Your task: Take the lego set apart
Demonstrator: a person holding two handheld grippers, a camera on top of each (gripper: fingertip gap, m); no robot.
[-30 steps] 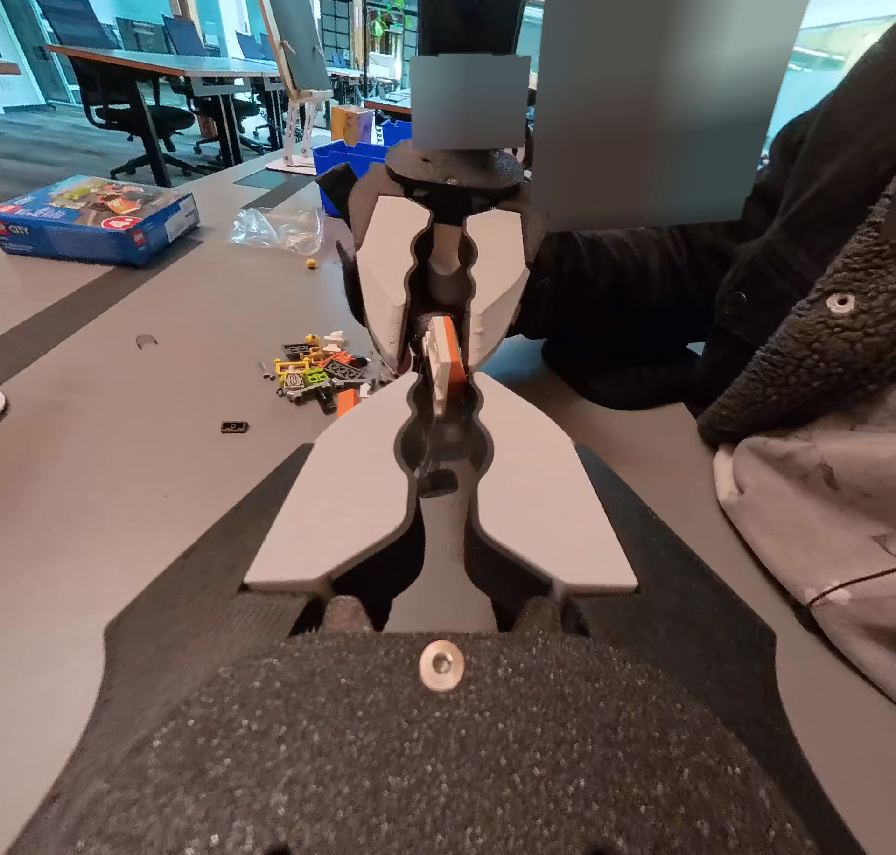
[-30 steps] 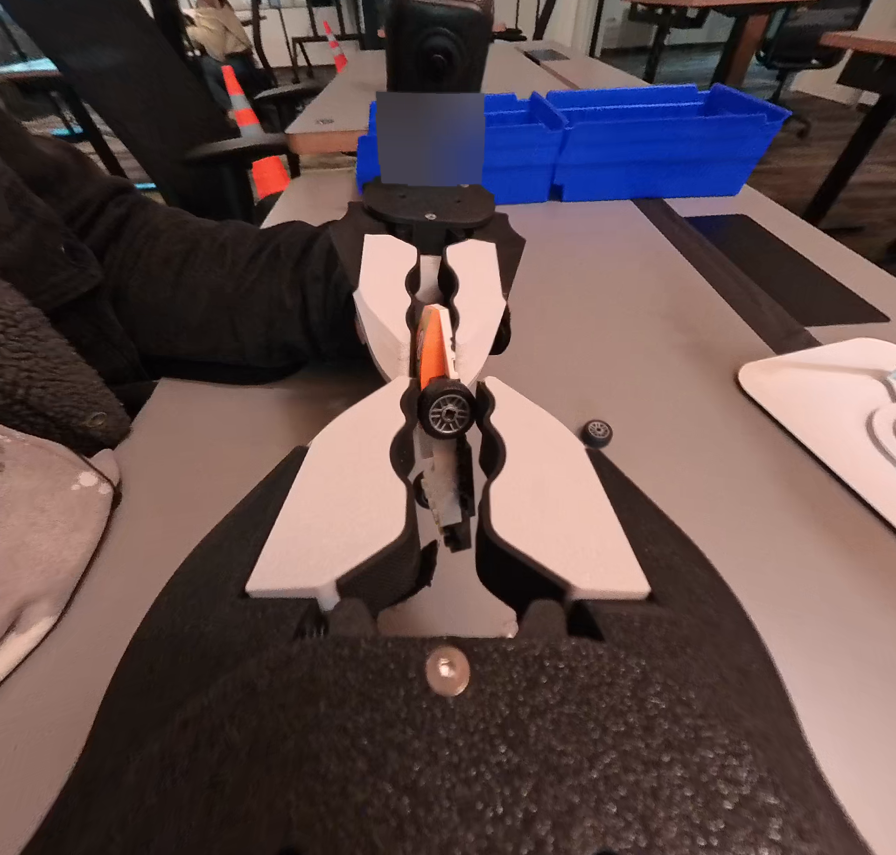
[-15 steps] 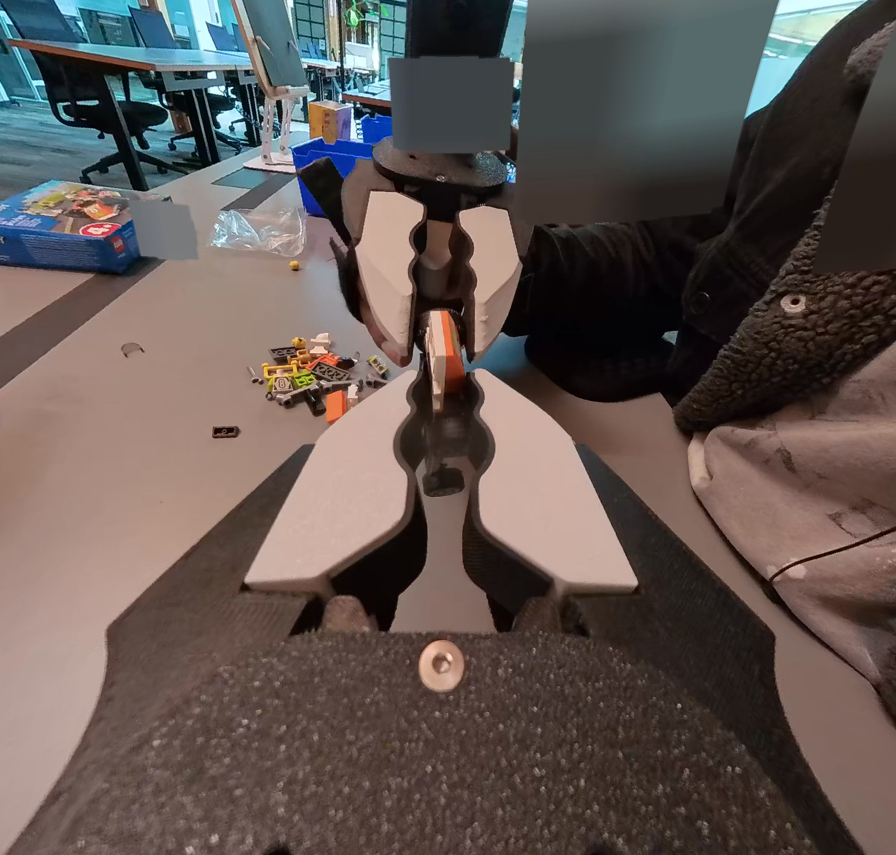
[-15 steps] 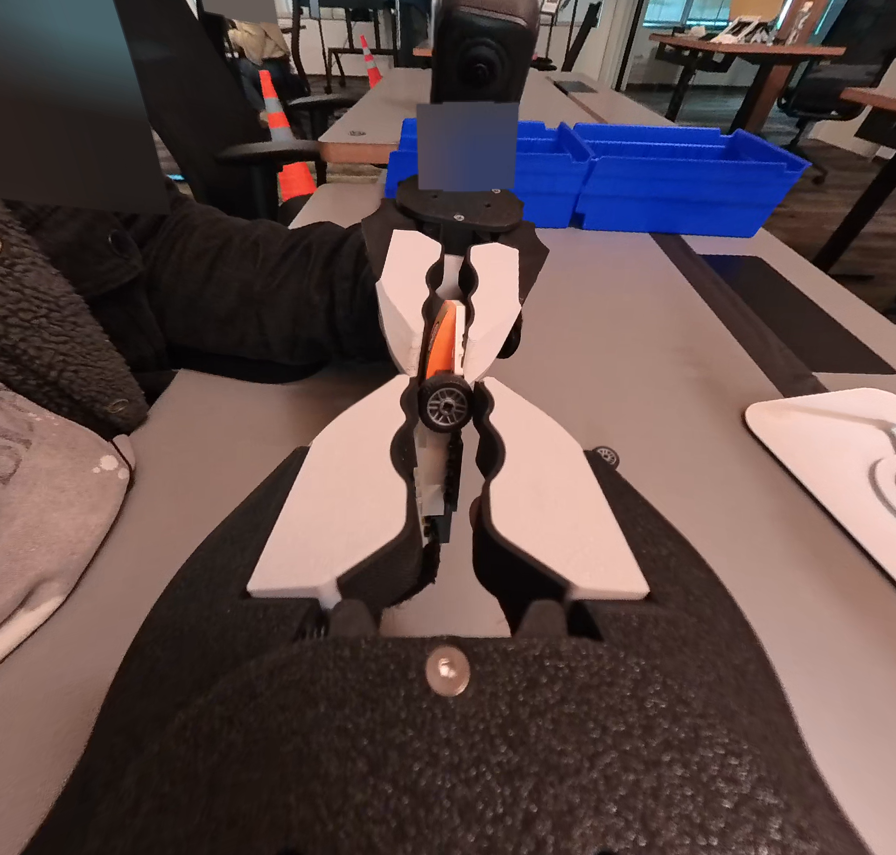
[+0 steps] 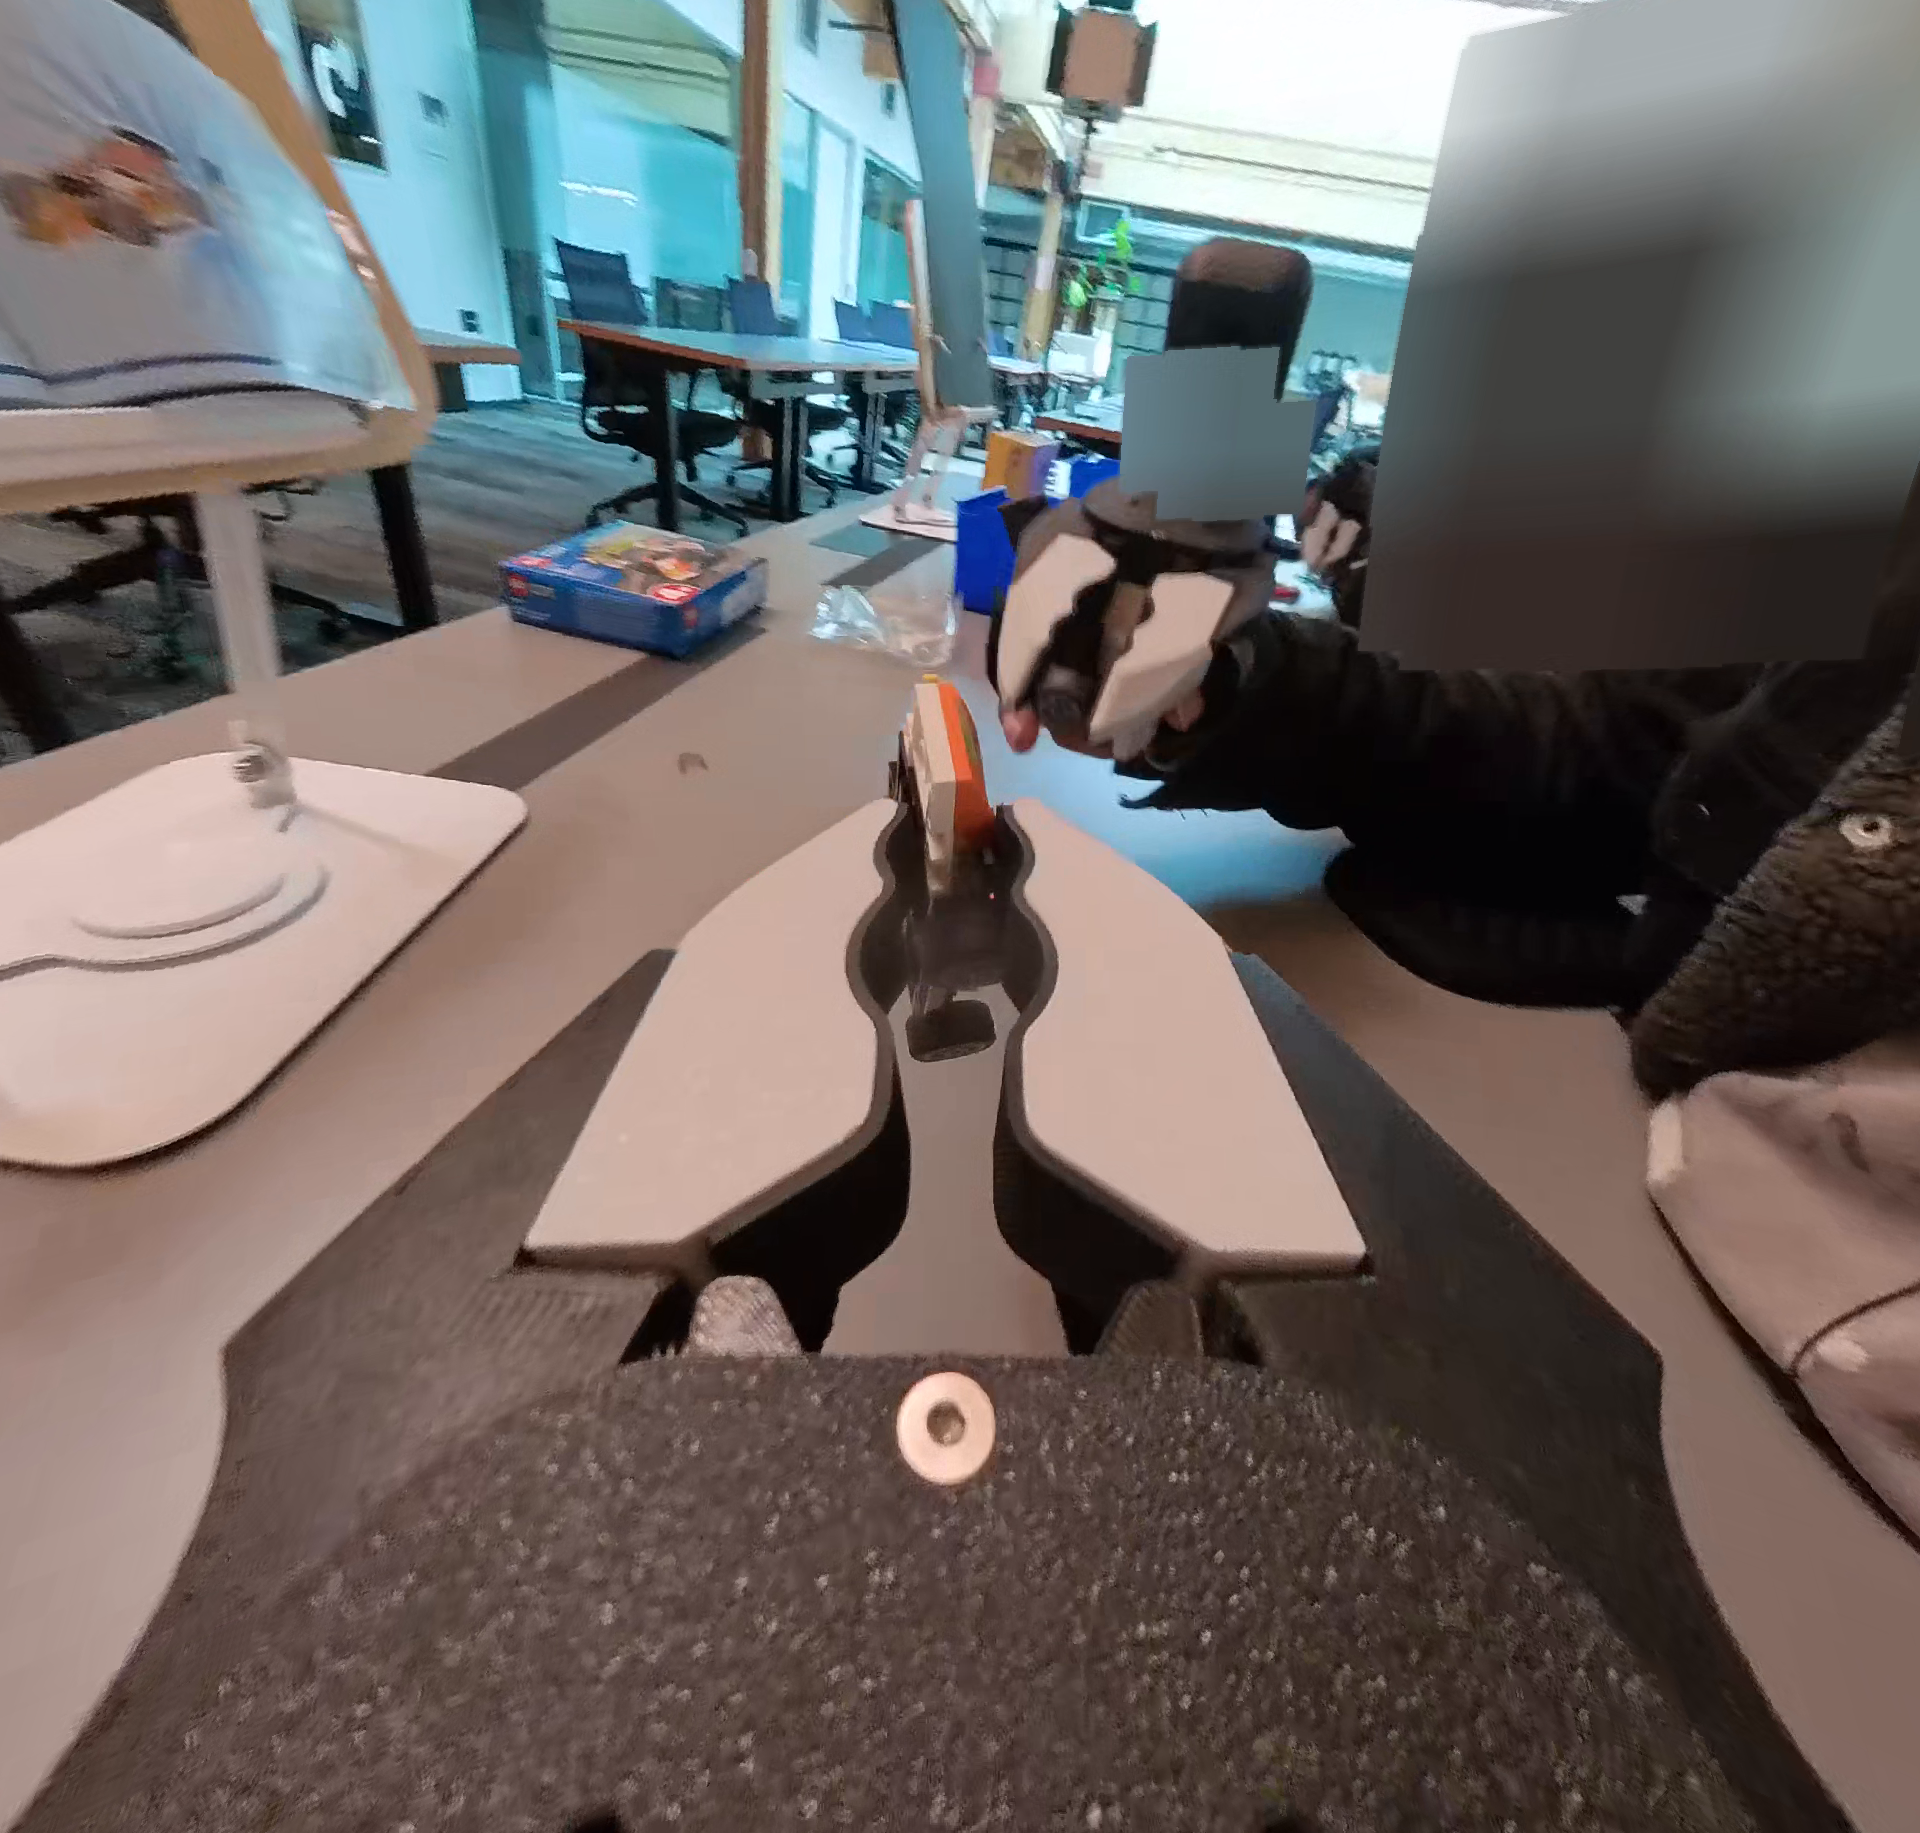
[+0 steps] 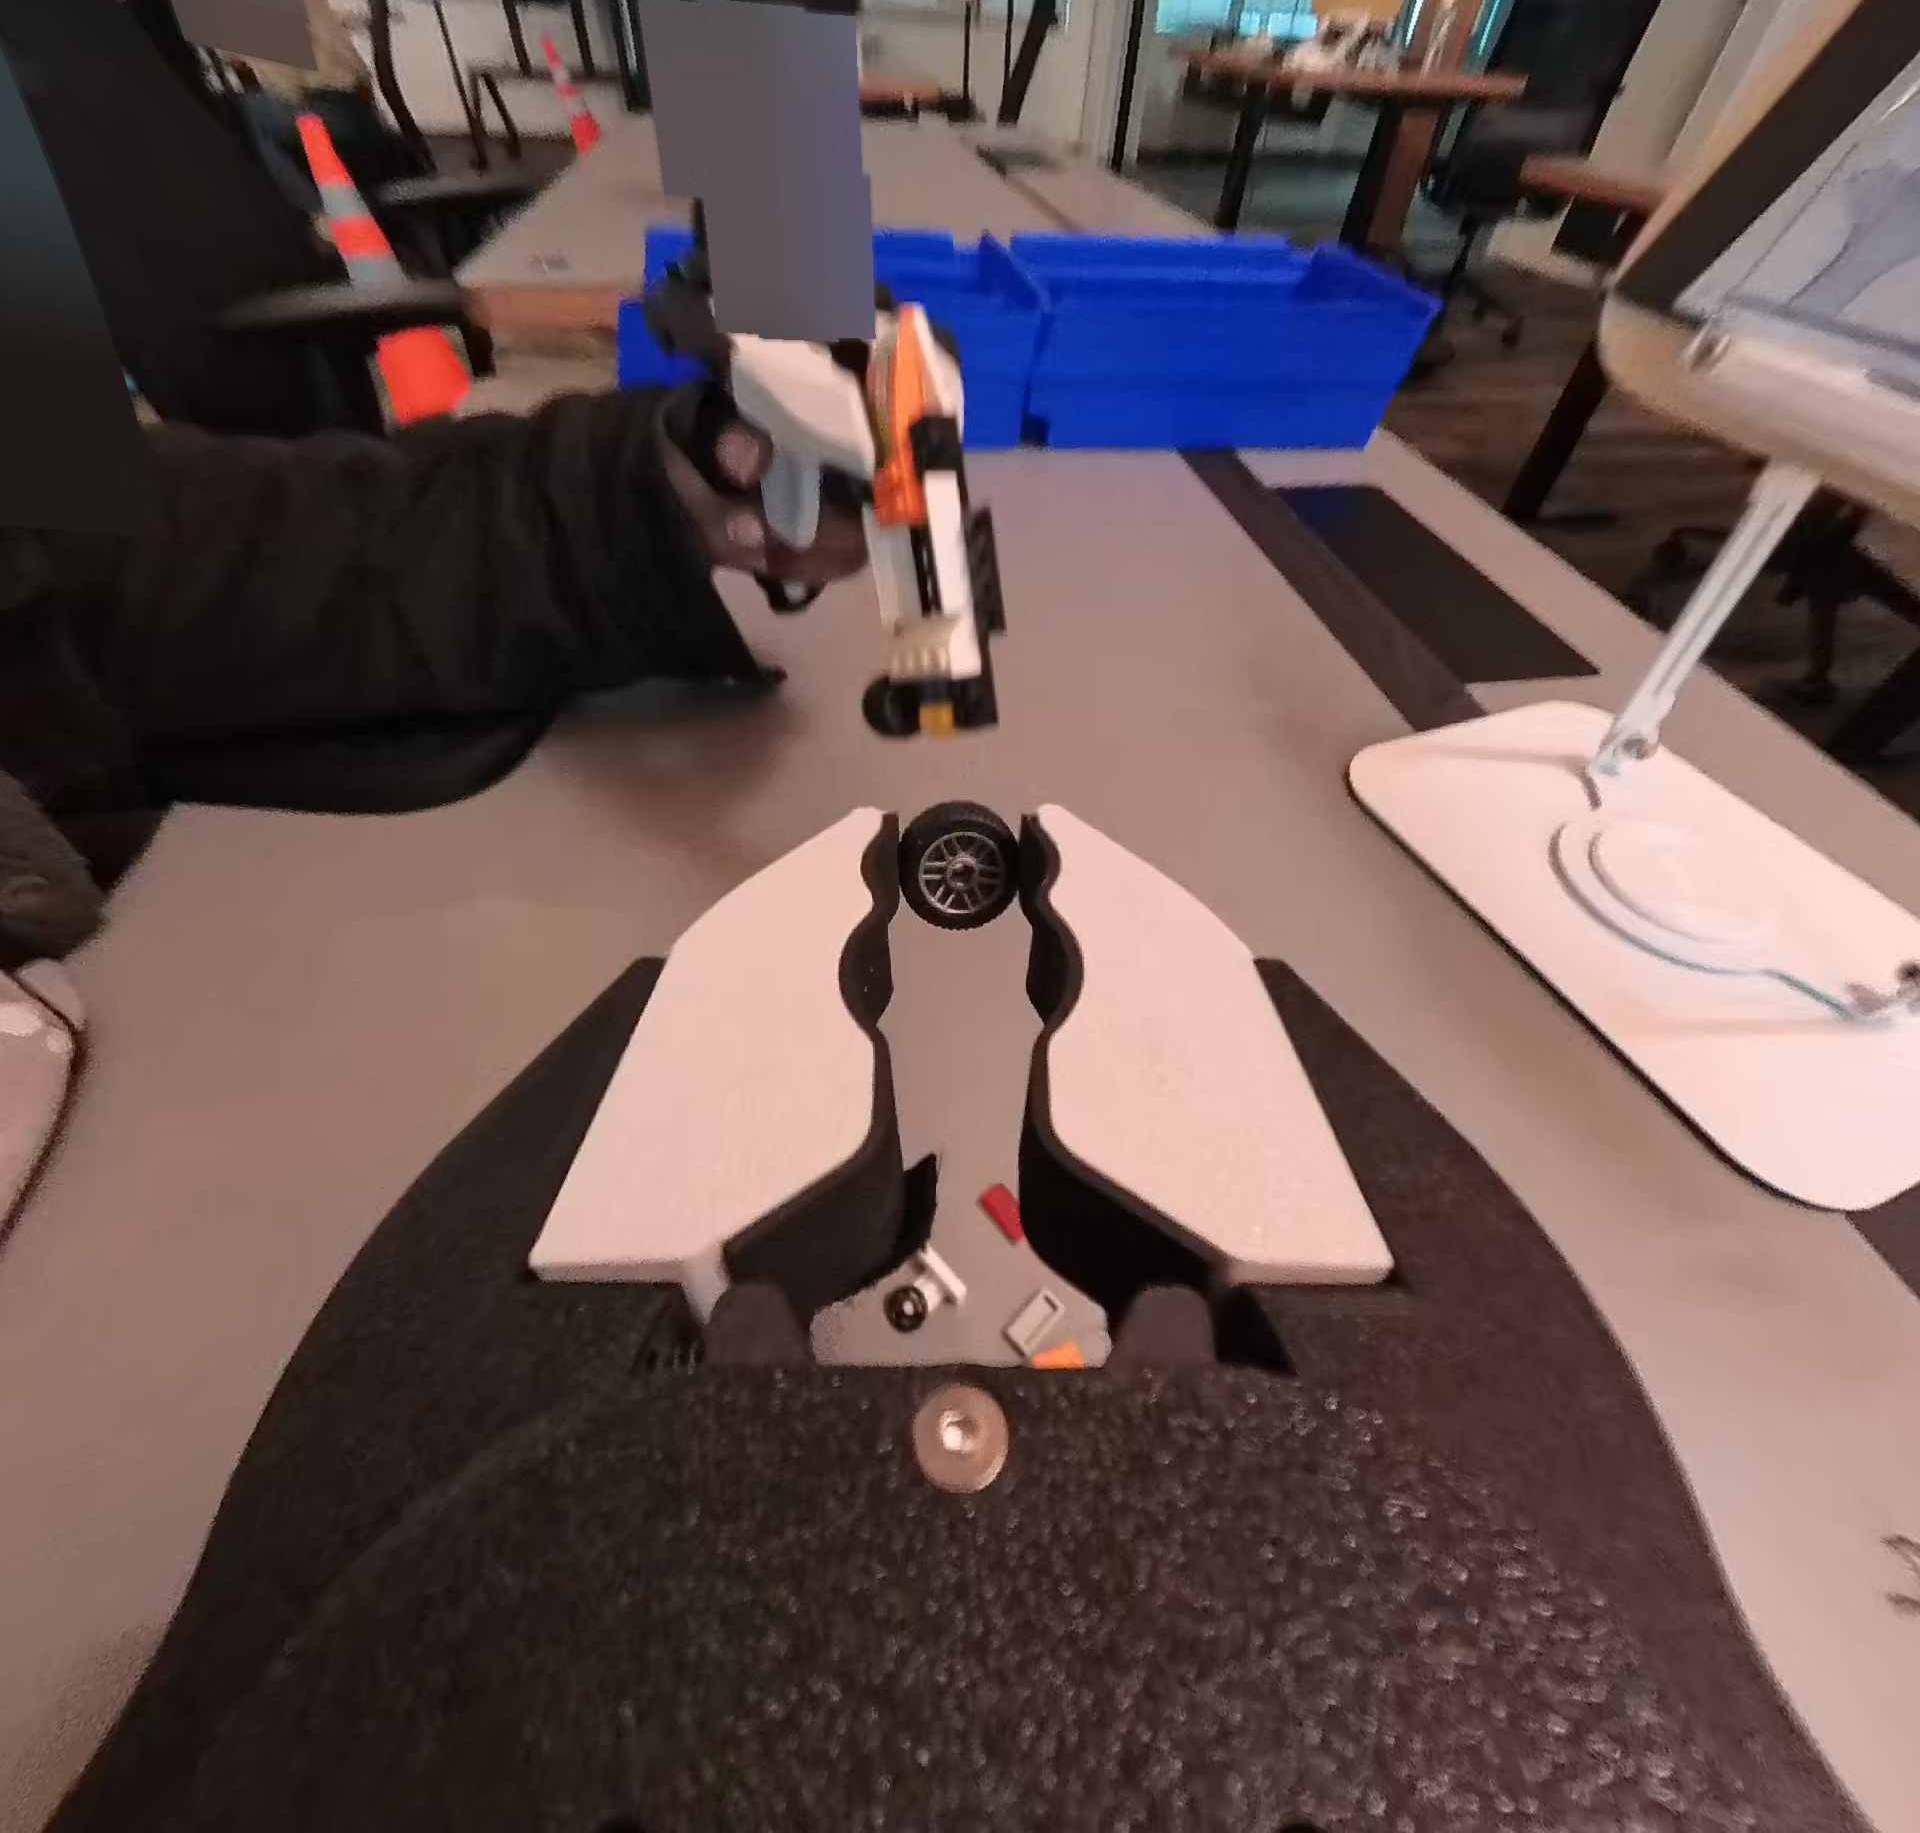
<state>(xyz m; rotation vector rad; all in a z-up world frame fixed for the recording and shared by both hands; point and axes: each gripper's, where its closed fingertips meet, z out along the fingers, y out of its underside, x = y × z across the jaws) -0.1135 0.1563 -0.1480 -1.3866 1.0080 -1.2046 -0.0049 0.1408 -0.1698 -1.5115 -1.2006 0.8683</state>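
Right wrist view, near first: small loose pieces (image 6: 1023, 1295) — red, white, orange, one dark round — lie on the grey table (image 6: 436, 1004) under the base of the right gripper (image 6: 958, 864). Its white fingers (image 6: 1164, 1077) are closed narrow on a small black wheel (image 6: 958, 871) with a grey spoked hub, pinched at the tips, clear of the tabletop. Just beyond, apart from the wheel, the lego car (image 6: 930, 536) hangs nose-down in the air, white, orange and black, gripped at its upper end by the left gripper (image 6: 831, 412); a dark sleeve (image 6: 364, 578) lies along the table behind it. To the right, a white stand base (image 6: 1662, 952) takes up that side of the table, its thin arm rising to the upper edge. Farther back, blue bins (image 6: 1195, 339) cross the table; orange cones (image 6: 384, 277) stand beyond on the left.

Left wrist view: left gripper (image 5: 951, 848) clamped tight on the lego car (image 5: 943, 775), which stands on edge between the fingertips. Right gripper (image 5: 1101, 661) sits past it to the right, apart, its tips blurred. White stand base (image 5: 260, 910) crowds the near left; open grey table runs between it and the fingers. Farther out, a blue box (image 5: 634, 588) sits near the far edge, a clear plastic bag (image 5: 883, 625) beside it. Grey cloth (image 5: 1808, 1212) and dark fleece (image 5: 1787, 942) block the right edge. Desks and office chairs (image 5: 644, 401) fill the room behind.
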